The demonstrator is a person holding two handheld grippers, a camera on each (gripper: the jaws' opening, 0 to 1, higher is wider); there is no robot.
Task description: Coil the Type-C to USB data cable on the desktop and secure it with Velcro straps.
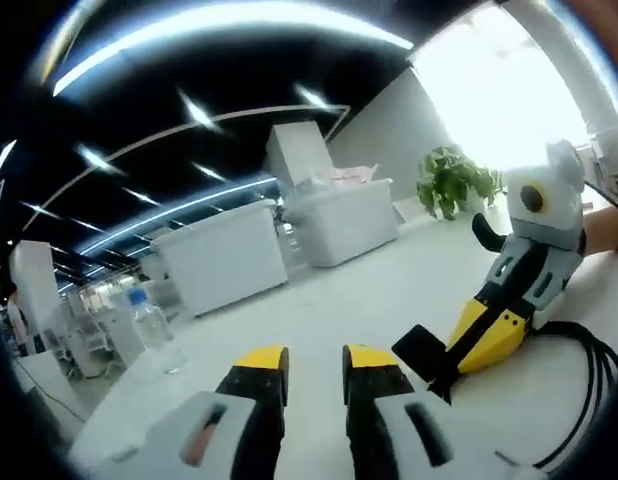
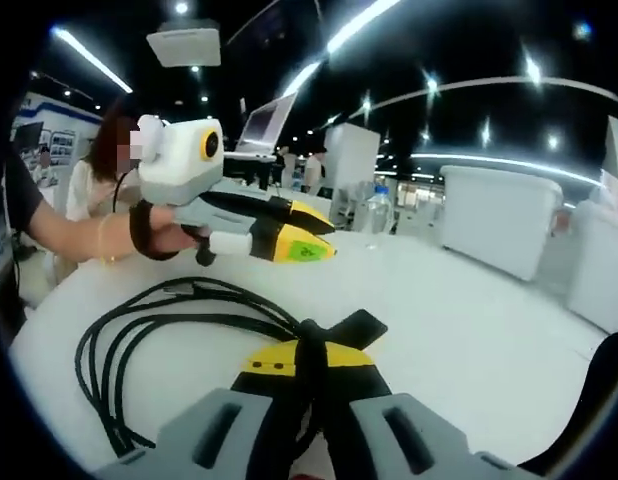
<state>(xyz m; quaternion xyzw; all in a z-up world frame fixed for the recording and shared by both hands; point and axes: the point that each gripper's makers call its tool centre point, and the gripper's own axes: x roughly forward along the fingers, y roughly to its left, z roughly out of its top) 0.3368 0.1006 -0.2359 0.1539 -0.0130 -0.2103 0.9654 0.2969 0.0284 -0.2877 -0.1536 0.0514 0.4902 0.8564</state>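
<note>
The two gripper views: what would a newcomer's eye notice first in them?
In the right gripper view, the right gripper is shut on a black strap, with the coiled black cable on the white table to its left. Behind it the left gripper hovers, jaws slightly apart. In the left gripper view, a water bottle stands further back.

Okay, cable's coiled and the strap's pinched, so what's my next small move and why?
Probably bring the left gripper across to take the free end of the Velcro strap. The right gripper is shut on the strap at the coiled cable, the strap's end sticks out loose past its jaws, and the left jaws stand open with nothing between them.
</note>
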